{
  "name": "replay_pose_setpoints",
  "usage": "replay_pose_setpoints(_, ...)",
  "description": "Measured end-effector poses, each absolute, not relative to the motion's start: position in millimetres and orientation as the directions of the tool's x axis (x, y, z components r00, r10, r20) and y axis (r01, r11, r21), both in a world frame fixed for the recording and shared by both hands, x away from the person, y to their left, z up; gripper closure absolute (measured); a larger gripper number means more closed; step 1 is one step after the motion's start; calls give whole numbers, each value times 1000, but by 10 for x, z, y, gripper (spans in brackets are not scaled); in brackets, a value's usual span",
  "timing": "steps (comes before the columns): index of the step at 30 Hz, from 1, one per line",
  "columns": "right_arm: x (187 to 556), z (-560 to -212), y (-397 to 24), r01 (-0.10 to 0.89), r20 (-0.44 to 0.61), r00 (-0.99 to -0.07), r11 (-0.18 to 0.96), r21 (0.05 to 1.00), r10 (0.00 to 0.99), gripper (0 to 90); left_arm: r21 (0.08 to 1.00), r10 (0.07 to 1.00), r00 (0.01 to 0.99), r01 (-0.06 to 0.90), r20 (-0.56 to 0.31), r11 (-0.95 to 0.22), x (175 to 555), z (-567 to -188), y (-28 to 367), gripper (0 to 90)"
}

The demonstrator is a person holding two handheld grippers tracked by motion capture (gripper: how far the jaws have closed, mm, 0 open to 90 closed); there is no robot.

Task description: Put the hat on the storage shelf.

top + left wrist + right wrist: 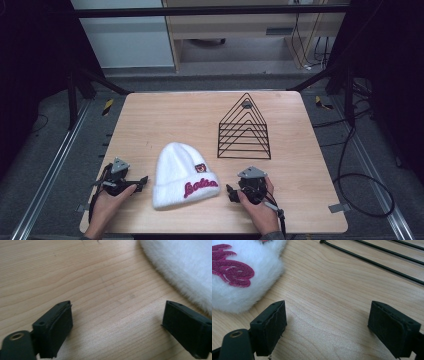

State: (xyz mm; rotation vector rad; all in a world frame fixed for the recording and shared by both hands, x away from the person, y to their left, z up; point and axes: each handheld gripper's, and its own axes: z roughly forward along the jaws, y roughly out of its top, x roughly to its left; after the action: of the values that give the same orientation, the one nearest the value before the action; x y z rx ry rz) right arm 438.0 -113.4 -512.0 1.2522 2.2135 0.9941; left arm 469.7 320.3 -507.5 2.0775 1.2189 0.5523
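Note:
A white fluffy beanie (182,175) with red lettering lies flat on the wooden table (165,115), near the front. Behind it to the right stands a black wire triangular rack (244,129). My left gripper (141,181) rests on the table just left of the beanie, jaws wide open over bare wood; the beanie's fuzzy edge (185,267) lies beyond its right jaw. My right gripper (231,192) sits right of the beanie, also open with nothing between its jaws; the beanie's lettered cuff (239,275) is ahead on the left and the rack's wires (377,263) ahead on the right.
A hand holds each gripper at the table's front edge. Black cables (360,185) trail on the floor to the right. Bare wood stretches behind the beanie and left of the rack.

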Motion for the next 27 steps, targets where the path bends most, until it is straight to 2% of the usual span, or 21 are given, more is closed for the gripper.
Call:
replay_pose_setpoints(9, 4372, -5120, -1129, 567, 1, -518, 342, 749, 856, 152, 712, 862, 507, 597, 21, -369, 4748, -5081, 3192, 0)
replay_pose_setpoints(15, 4371, -5121, -1133, 564, -3, -522, 348, 749, 853, 152, 726, 856, 514, 607, -50, -323, 4843, -5011, 3191, 95)
replay_pose_setpoints(27, 4371, -5120, -1134, 562, -3, -525, 350, 749, 851, 152, 717, 816, 578, 570, -2, -402, 5259, -4461, 2743, 147)
